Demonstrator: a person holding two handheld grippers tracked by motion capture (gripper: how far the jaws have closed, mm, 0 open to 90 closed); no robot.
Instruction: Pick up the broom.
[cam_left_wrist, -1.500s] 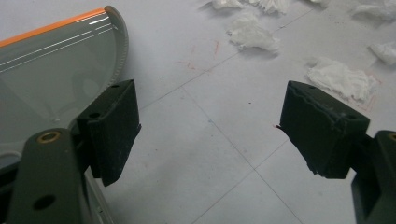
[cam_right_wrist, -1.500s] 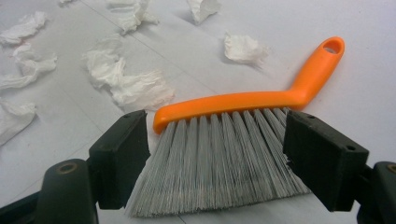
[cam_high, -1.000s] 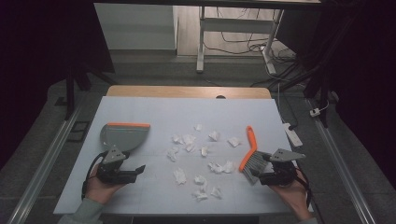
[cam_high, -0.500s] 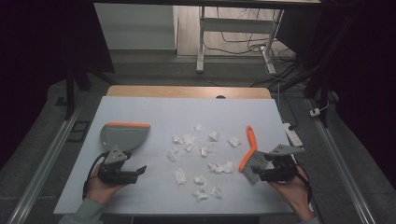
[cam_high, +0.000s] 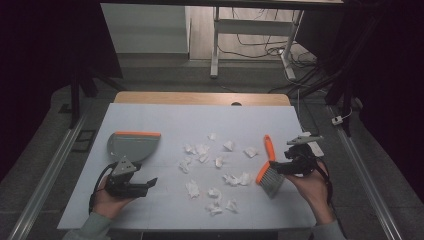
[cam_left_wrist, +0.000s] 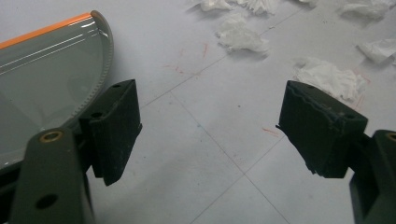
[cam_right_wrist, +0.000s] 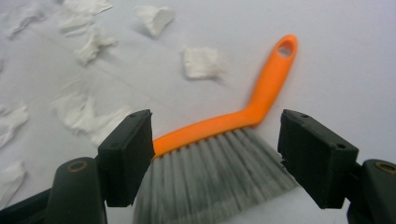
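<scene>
Sweeping has not started. The right hand-held gripper, jaws just narrowing but apart, straddles the brush without pressing it. The left hand-held gripper is open and empty, dustpan just beside it. Paper scraps lie scattered between both on the bench.

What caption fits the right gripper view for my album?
Open right gripper straddling an orange brush, paper scraps scattered beyond.
</scene>
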